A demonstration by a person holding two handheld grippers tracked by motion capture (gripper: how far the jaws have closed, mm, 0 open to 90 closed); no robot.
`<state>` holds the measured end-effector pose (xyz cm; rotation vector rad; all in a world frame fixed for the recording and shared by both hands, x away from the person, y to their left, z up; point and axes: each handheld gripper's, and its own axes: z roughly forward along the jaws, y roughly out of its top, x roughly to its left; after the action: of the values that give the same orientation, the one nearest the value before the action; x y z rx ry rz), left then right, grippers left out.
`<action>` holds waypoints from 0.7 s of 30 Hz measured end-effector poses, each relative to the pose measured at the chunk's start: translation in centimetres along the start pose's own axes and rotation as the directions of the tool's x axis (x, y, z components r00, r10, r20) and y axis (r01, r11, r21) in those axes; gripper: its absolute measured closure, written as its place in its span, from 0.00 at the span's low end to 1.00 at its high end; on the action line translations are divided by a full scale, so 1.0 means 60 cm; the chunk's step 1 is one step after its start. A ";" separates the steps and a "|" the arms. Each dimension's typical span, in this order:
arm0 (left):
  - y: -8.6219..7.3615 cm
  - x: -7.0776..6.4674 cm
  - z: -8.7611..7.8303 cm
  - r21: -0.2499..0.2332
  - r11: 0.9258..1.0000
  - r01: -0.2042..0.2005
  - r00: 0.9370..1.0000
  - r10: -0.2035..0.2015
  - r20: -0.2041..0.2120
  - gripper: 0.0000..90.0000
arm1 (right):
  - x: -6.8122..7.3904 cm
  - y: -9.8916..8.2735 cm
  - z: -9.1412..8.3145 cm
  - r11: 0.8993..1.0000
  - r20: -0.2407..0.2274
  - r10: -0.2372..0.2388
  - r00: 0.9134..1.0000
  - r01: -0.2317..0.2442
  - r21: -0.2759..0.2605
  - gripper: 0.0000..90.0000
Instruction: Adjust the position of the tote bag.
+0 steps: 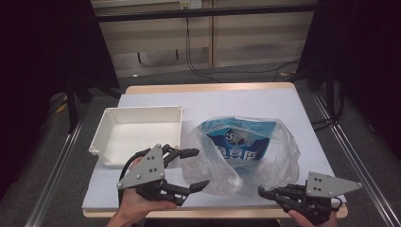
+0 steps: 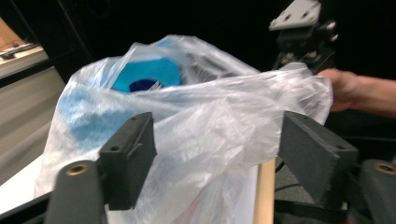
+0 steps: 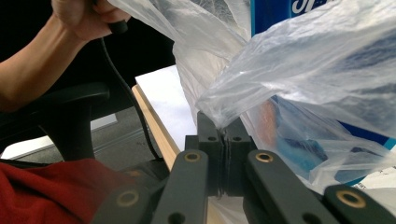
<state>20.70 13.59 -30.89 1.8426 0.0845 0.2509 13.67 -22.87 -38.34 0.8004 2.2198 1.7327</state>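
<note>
A clear plastic bag [image 1: 279,156] lies crumpled on the white sheet, with a blue printed packet [image 1: 239,139] inside it. My left gripper [image 1: 198,168] is at the bag's left side, its jaws wide apart. In the left gripper view the bag [image 2: 201,121] bulges just beyond the two pads [image 2: 128,158], and neither pad presses on it. My right gripper [image 1: 261,191] sits at the table's front right. In the right gripper view it [image 3: 225,133] is shut on a pinched fold of the bag's film [image 3: 299,70], which rises from the jaws.
An empty white tray [image 1: 106,130] stands to the left of the bag, close behind my left gripper. The table's wooden front edge [image 1: 227,213] runs under both hands. The right gripper view shows the other forearm [image 3: 28,70], a dark chair and red cloth [image 3: 37,191].
</note>
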 end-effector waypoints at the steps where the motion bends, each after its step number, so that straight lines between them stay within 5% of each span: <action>1: 0.000 0.000 0.000 0.000 1.000 0.000 1.000 0.000 0.000 0.29 | 0.000 0.000 0.000 1.000 0.002 0.001 1.000 -0.001 0.002 0.99; 7: -0.013 0.013 0.021 0.064 0.998 -0.025 0.999 0.028 -0.041 0.31 | -0.001 0.000 0.002 1.000 0.003 0.002 1.000 -0.002 0.004 0.99; 9: -0.016 0.019 0.028 0.074 0.997 -0.031 0.999 0.033 -0.029 0.41 | 0.000 0.001 0.002 1.000 0.001 -0.001 1.000 0.001 0.004 0.99; 14: -0.028 0.031 0.051 0.133 0.990 -0.045 0.995 0.056 -0.080 0.60 | -0.001 0.001 -0.003 1.000 0.007 0.000 1.000 0.000 -0.003 0.99; 21: -0.037 0.044 0.064 0.165 0.985 -0.046 0.997 0.056 -0.059 0.92 | -0.004 0.003 -0.009 1.000 0.016 0.000 1.000 0.000 -0.005 0.99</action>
<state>24.24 11.10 -33.68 2.0017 0.1046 0.3467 13.65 -23.39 -38.08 0.8107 2.2039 1.7254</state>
